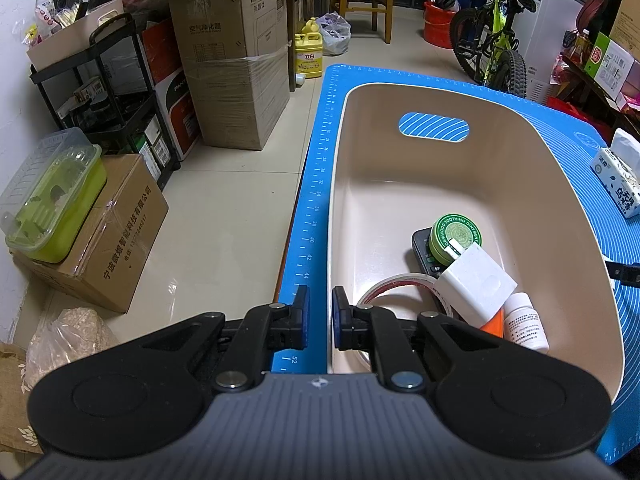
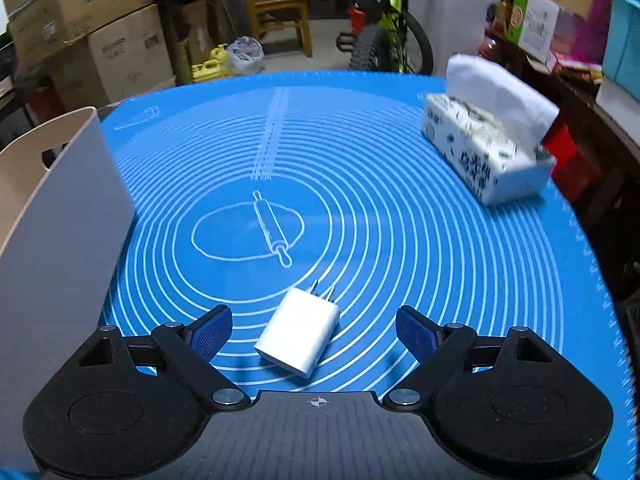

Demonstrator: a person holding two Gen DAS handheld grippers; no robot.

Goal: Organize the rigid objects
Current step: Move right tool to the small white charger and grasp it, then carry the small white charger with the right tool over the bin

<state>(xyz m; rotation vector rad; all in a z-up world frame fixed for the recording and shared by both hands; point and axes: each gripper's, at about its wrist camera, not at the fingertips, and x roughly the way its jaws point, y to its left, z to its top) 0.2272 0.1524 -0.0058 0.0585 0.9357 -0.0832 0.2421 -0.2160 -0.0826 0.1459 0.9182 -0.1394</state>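
- Left claw (image 1: 320,316): pads together, astride the beige plastic bin's (image 1: 560,216) near-left rim.
- Right claw (image 2: 314,332): pads wide apart, empty.
- White plastic charger plug (image 2: 298,338): on the blue mat (image 2: 400,220), between the right claw's pads, untouched.

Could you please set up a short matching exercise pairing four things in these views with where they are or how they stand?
Things:
1. green round tin
2. white charger
3. tissue pack
4. left claw

Places or states:
A. on the blue mat, between open pads
B. closed on the beige bin rim
C. inside the bin
D. far right of the mat

Pairs: 1-C, 2-A, 3-D, 4-B
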